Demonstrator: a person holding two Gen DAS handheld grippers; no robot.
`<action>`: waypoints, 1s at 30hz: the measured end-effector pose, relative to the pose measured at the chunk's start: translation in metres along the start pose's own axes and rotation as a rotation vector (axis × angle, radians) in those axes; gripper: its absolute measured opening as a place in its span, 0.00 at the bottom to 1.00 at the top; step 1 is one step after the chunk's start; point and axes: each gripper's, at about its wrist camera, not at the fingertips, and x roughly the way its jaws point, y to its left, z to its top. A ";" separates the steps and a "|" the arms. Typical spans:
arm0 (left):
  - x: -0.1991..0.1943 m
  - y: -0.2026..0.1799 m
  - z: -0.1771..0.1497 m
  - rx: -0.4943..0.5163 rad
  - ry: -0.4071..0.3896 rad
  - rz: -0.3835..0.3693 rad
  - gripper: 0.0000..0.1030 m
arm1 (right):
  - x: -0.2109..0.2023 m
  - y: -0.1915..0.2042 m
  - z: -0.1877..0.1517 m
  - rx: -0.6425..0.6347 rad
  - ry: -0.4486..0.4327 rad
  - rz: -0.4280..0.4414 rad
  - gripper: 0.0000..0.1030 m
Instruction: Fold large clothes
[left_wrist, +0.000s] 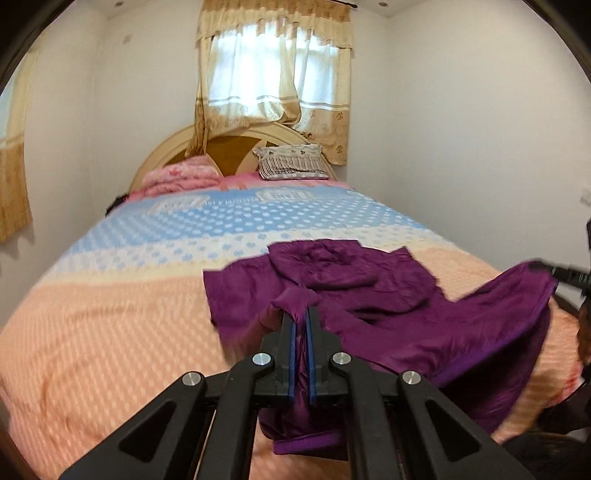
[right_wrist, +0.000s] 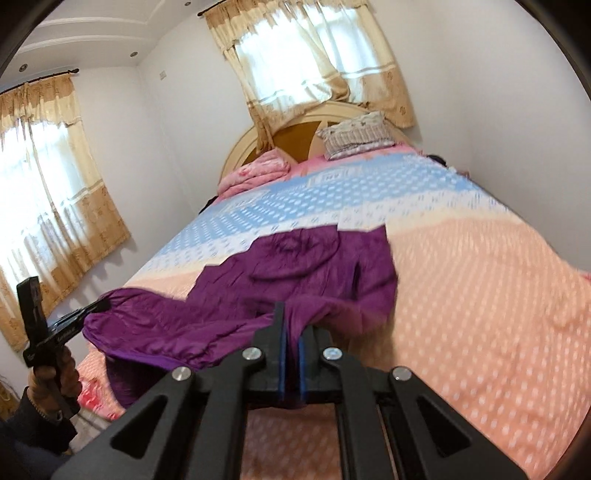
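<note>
A purple hooded garment (left_wrist: 351, 280) lies spread on the bed, hood toward the headboard. Its near edge hangs raised between my two grippers. My left gripper (left_wrist: 300, 312) is shut on one corner of that edge, with purple cloth pinched between the blue pads (left_wrist: 292, 354). My right gripper (right_wrist: 291, 314) is shut on the other corner of the garment (right_wrist: 303, 258). In the left wrist view, the right gripper (left_wrist: 535, 265) shows at the far right, gripping the cloth. In the right wrist view, the left gripper (right_wrist: 105, 303) shows at the left, held by a hand (right_wrist: 55, 376).
The bed (left_wrist: 110, 314) has a peach, white and blue dotted cover. A patterned pillow (left_wrist: 291, 162) and a folded pink blanket (left_wrist: 177, 177) lie by the rounded headboard (left_wrist: 166, 147). Curtained windows (right_wrist: 48, 184) and white walls close the room in.
</note>
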 end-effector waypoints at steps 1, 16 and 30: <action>0.013 0.004 0.006 0.007 -0.004 -0.007 0.03 | 0.012 -0.004 0.009 0.002 0.000 -0.007 0.06; 0.164 0.088 0.084 -0.220 -0.116 0.246 0.97 | 0.215 -0.060 0.091 0.099 0.047 -0.168 0.06; 0.325 0.081 0.030 -0.113 0.211 0.745 0.97 | 0.284 -0.073 0.092 0.099 0.017 -0.280 0.83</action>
